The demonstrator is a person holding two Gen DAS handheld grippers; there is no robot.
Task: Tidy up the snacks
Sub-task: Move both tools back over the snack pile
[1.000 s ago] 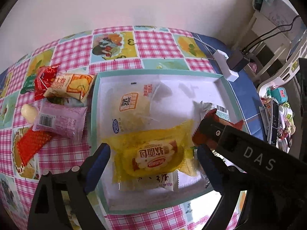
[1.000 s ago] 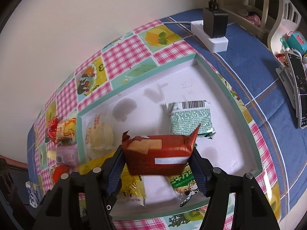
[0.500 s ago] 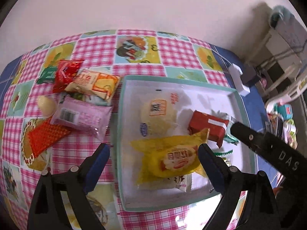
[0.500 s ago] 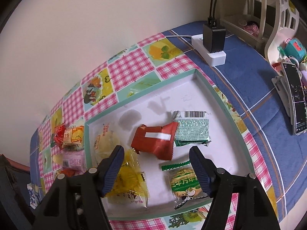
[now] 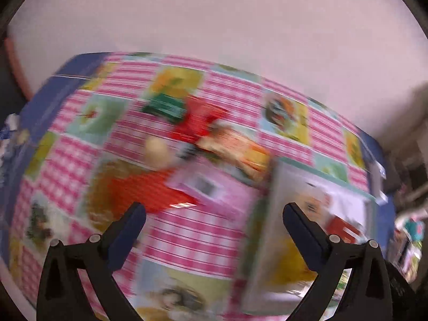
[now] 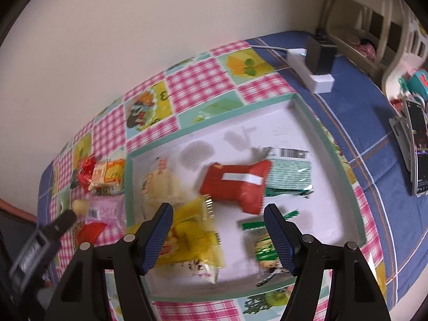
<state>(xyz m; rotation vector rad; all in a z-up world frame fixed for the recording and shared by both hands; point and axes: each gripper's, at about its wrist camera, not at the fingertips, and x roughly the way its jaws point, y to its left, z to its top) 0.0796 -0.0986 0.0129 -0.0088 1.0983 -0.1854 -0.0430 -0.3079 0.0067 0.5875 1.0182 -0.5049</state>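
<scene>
A white tray with a teal rim [image 6: 313,117] holds a red-brown snack pack [image 6: 235,184], a green-white pack [image 6: 291,171], a yellow pack [image 6: 187,238], a pale bun pack [image 6: 157,182] and a green pack [image 6: 263,251]. My right gripper [image 6: 218,238] is open and empty above the tray's front. My left gripper [image 5: 214,230] is open and empty over the cloth left of the tray [image 5: 278,176]. Loose snacks lie there: a pink pack [image 5: 214,187], a red-orange pack [image 5: 149,192], an orange pack [image 5: 235,147], a red pack [image 5: 198,123], a pale round sweet [image 5: 156,149]. The left wrist view is blurred.
The table has a pink checked fruit-print cloth [image 6: 198,80] over a blue one [image 6: 358,112]. A white power strip with a black charger [image 6: 318,64] sits behind the tray. A phone on a stand [image 6: 420,144] and clutter stand at the right. A wall runs along the back.
My right gripper let go of the red-brown pack, which now lies in the tray, and drew back. My left gripper swung left from the tray toward the loose snacks.
</scene>
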